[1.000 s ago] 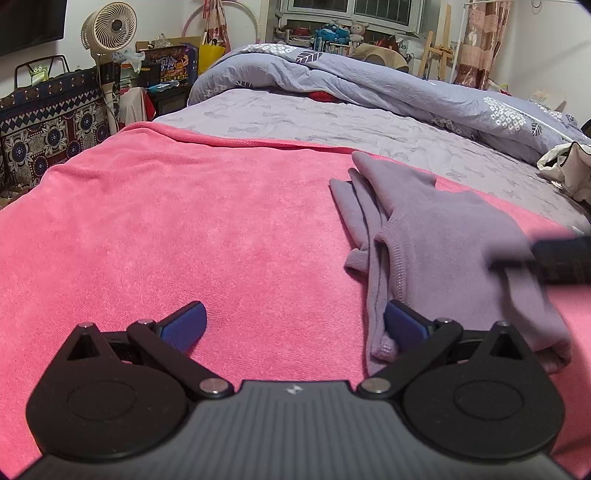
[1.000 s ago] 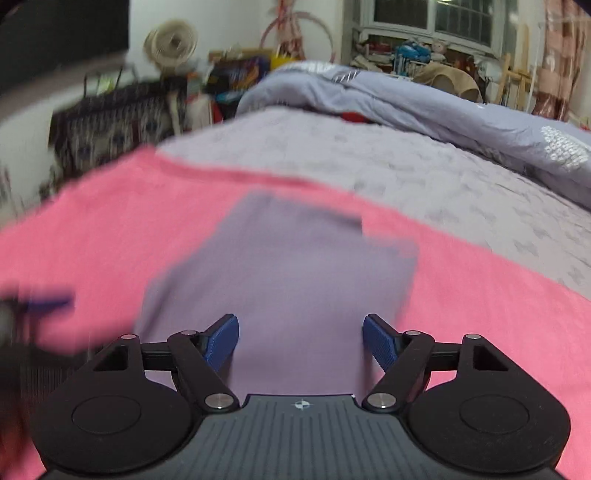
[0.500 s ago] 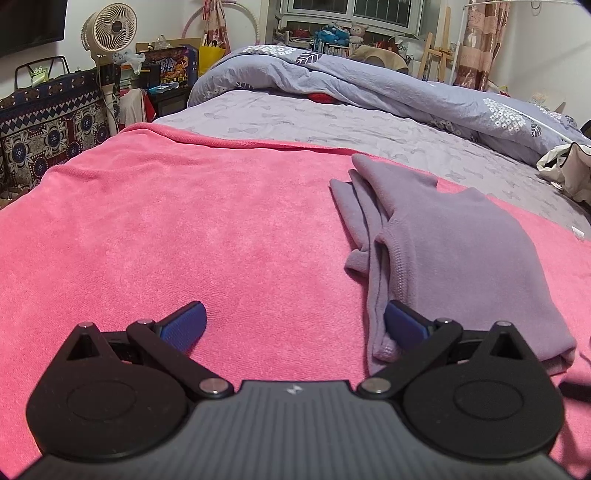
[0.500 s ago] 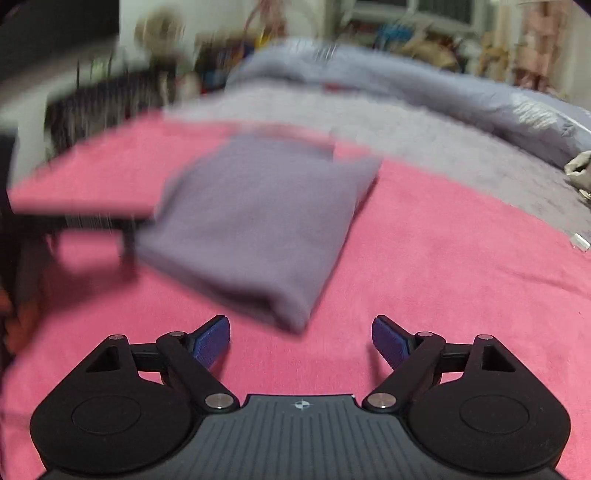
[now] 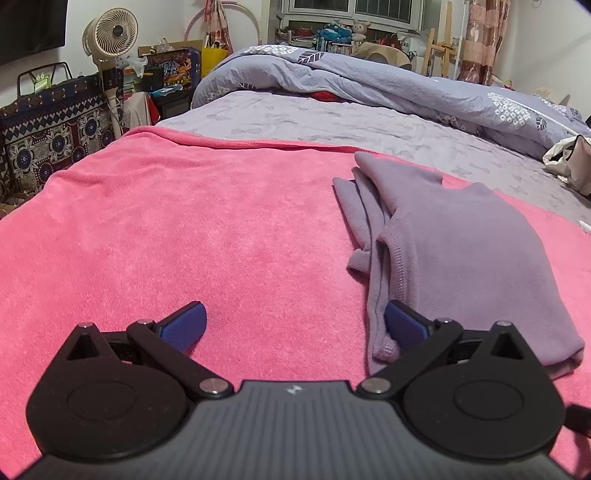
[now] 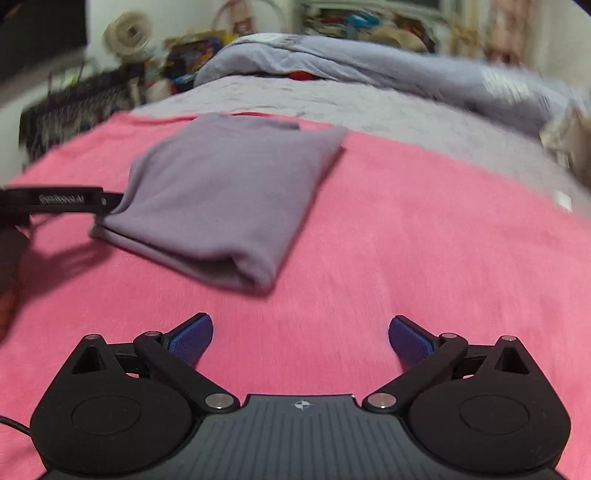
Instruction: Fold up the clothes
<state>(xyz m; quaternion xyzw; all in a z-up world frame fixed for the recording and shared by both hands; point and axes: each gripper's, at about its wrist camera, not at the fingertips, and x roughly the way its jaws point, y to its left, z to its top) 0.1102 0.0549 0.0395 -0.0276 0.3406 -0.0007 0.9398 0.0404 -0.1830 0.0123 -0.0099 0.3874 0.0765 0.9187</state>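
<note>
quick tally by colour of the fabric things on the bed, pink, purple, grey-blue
pink: 1, the pink blanket
purple: 1, the folded purple garment
grey-blue: 2, the bedsheet and the duvet
total: 4

A pink blanket [image 5: 177, 236] covers the near part of the bed [image 5: 332, 122]. Behind it lies a grey sheet and a bunched lilac duvet [image 5: 406, 85] with leaf prints. At the left stand a beige fan [image 5: 110, 35] and a patterned bag [image 5: 51, 125]. Soft toys [image 5: 343, 29] sit by the window.
</note>
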